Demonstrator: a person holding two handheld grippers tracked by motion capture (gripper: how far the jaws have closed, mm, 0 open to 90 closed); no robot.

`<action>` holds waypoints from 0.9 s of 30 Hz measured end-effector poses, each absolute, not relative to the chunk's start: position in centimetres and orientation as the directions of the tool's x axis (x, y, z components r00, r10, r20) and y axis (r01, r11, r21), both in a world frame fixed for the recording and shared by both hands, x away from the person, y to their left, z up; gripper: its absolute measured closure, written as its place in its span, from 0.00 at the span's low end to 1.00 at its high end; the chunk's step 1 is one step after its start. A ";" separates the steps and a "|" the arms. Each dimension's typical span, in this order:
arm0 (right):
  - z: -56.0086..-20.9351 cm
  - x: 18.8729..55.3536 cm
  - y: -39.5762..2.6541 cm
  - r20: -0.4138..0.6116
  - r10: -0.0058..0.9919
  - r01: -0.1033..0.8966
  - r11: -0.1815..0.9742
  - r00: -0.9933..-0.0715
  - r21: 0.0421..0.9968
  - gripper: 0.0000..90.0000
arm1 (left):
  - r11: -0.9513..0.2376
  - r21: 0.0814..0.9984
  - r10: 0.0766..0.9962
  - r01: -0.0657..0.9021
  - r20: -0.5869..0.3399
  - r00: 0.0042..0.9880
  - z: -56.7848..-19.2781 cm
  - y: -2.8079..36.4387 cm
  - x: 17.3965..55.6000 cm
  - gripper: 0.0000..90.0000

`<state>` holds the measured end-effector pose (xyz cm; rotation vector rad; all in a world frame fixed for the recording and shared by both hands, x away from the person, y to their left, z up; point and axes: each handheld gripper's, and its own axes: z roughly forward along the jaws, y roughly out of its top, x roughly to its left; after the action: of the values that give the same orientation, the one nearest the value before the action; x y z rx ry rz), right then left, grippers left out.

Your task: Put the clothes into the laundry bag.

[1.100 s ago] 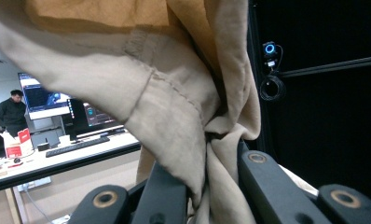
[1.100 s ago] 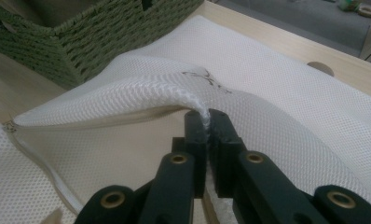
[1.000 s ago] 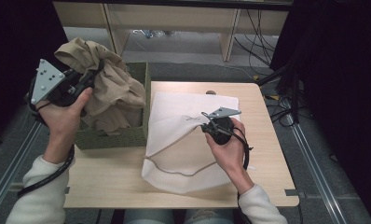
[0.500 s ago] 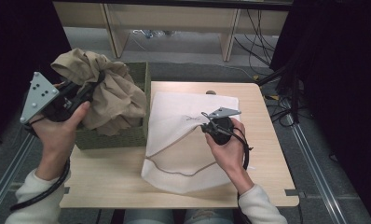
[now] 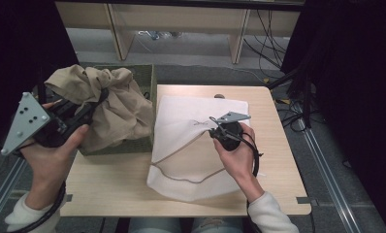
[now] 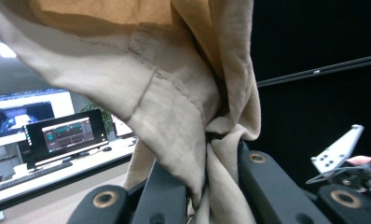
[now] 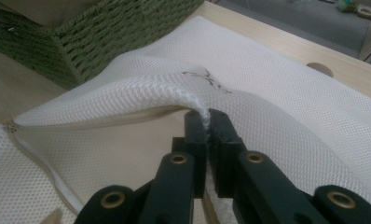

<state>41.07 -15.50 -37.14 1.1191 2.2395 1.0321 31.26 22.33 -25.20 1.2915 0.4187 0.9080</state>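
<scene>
Pinching white mesh bag (image 7: 277, 93), right claw (image 7: 207, 122); crumpled beige cloth (image 5: 108, 104) in left claw (image 5: 91, 104).

High view above table (image 5: 133, 184) looking down, tongs views close, sharing cloths

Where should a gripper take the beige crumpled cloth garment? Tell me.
At a bunched fold of the beige crumpled cloth garment, coming in from the side. The left gripper already pinches a gathered fold there; the loose cloth offers no firm edge, so a thick bunch holds best.
</scene>
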 end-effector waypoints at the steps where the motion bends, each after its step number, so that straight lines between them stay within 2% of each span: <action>1: -37.1 41.1 -15.5 -0.047 0.813 0.491 0.397 -0.581 0.775 0.98 | 0.014 0.938 0.765 -0.346 0.213 0.608 -25.1 22.2 31.0 0.93; 18: -37.1 41.0 -15.5 -0.054 0.807 0.489 0.408 -0.588 0.771 0.98 | 0.030 0.916 0.665 -0.399 0.280 0.692 -22.0 20.3 26.2 0.93; 19: -37.0 40.9 -15.5 -0.053 0.808 0.491 0.406 -0.586 0.771 0.98 | 0.082 0.897 0.650 -0.435 0.283 0.705 -21.6 19.8 26.1 0.93; 27: -37.1 41.0 -15.5 -0.058 0.804 0.486 0.413 -0.592 0.770 0.98 | 0.093 0.889 0.580 -0.448 0.317 0.750 -20.2 18.7 24.3 0.93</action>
<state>40.96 -15.55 -37.05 1.1005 2.2522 1.0208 24.29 18.74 -20.20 1.2650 0.1260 0.7653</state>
